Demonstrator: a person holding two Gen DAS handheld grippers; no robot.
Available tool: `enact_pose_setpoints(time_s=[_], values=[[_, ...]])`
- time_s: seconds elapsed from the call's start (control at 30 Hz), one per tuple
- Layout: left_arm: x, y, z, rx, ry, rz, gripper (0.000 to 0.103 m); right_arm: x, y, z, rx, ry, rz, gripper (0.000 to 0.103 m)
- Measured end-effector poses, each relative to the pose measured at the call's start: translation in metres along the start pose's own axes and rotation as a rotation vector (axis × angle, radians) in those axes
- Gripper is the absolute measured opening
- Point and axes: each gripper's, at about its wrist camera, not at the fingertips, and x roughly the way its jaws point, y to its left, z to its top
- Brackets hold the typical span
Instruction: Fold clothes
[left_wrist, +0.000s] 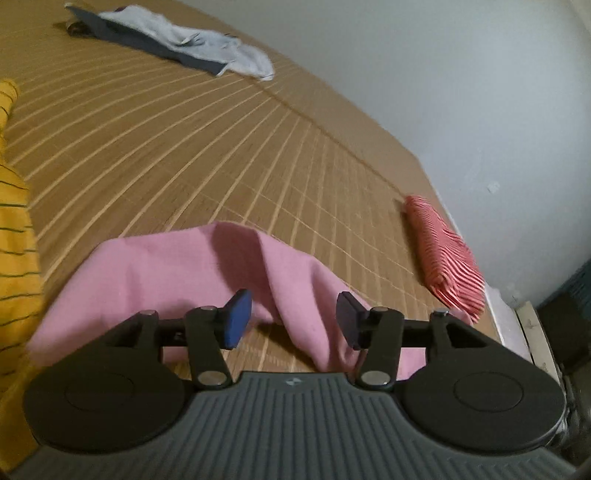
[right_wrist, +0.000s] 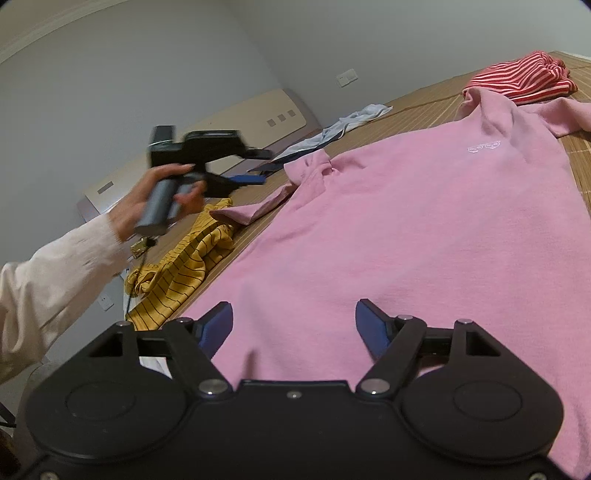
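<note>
A pink shirt (right_wrist: 406, 229) lies spread flat on the bamboo mat (right_wrist: 417, 110), with a small white emblem on the chest. My right gripper (right_wrist: 293, 328) is open and empty, low over the shirt's near hem. My left gripper (left_wrist: 291, 319) is open and empty, just above a raised fold of the pink shirt's sleeve (left_wrist: 207, 273). In the right wrist view the left gripper (right_wrist: 255, 179) hangs in the air above that sleeve (right_wrist: 255, 210), held by a hand in a white sleeve.
A yellow striped garment (right_wrist: 181, 273) lies left of the pink shirt. A red-and-white striped garment (left_wrist: 447, 258) lies folded near the mat's edge by the wall. A light blue and dark garment (left_wrist: 184, 40) lies at the far end. A headboard (right_wrist: 207, 133) stands behind.
</note>
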Motion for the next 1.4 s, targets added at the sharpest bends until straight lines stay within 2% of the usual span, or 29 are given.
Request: enact_pose_setpoints(time_s=[0.1,0.17,0.2,0.23,0.27,0.37,0.47,0.57,0.67,0.8,0.97,1.0,1.1,1.13,1.2,1.23,1.27,1.4], values=[[0.023,0.0,0.006,-0.001,-0.002,0.043,0.058,0.001,-0.001,0.0,0.012,-0.003,0.009,0.075],[0.032,0.003,0.007,-0.034,-0.01,0.019,0.056,0.0,-0.002,0.0,0.012,-0.002,0.01,0.075],[0.036,0.004,0.007,-0.052,-0.008,0.006,0.052,0.0,-0.001,0.0,0.011,-0.002,0.009,0.075],[0.039,0.002,0.007,-0.047,-0.003,0.003,0.018,0.0,-0.001,0.001,0.011,-0.002,0.01,0.075],[0.041,-0.002,0.007,-0.033,0.004,0.003,0.005,-0.001,-0.001,0.001,0.012,-0.002,0.01,0.075],[0.032,-0.018,0.002,0.056,-0.012,-0.011,0.005,-0.002,-0.002,0.0,0.015,-0.003,0.015,0.075],[-0.013,-0.043,-0.01,0.204,-0.082,-0.037,0.005,-0.001,-0.002,-0.001,0.018,-0.004,0.016,0.075],[-0.064,-0.061,-0.028,0.335,-0.121,-0.024,0.005,-0.001,-0.001,-0.001,0.017,-0.004,0.016,0.075],[-0.094,-0.072,-0.063,0.417,-0.078,-0.002,0.005,0.0,0.0,-0.002,0.016,-0.004,0.013,0.075],[-0.09,-0.062,-0.118,0.368,0.044,0.005,0.005,0.001,-0.001,-0.001,0.017,-0.006,0.014,0.075],[-0.062,-0.042,-0.156,0.331,0.153,0.03,0.006,0.003,0.0,0.0,0.017,-0.003,0.009,0.075],[-0.065,-0.042,-0.158,0.337,0.154,0.028,0.006,0.003,0.0,0.0,0.017,-0.004,0.01,0.075],[-0.08,-0.049,-0.151,0.37,0.129,0.028,0.009,0.004,-0.001,0.001,0.017,-0.005,0.01,0.075],[-0.084,-0.051,-0.145,0.38,0.116,0.03,0.015,0.005,-0.001,0.001,0.017,-0.005,0.01,0.075],[-0.1,-0.051,-0.137,0.379,0.095,0.036,0.03,0.007,-0.002,0.001,0.019,-0.006,0.01,0.075],[-0.109,-0.051,-0.133,0.377,0.086,0.039,0.054,0.006,-0.003,0.001,0.019,-0.006,0.011,0.075],[-0.117,-0.05,-0.129,0.375,0.076,0.042,0.069,0.007,-0.003,0.001,0.02,-0.007,0.012,0.075],[-0.137,-0.046,-0.102,0.316,0.0,0.049,0.071,0.005,-0.003,-0.001,0.021,-0.007,0.017,0.075]])
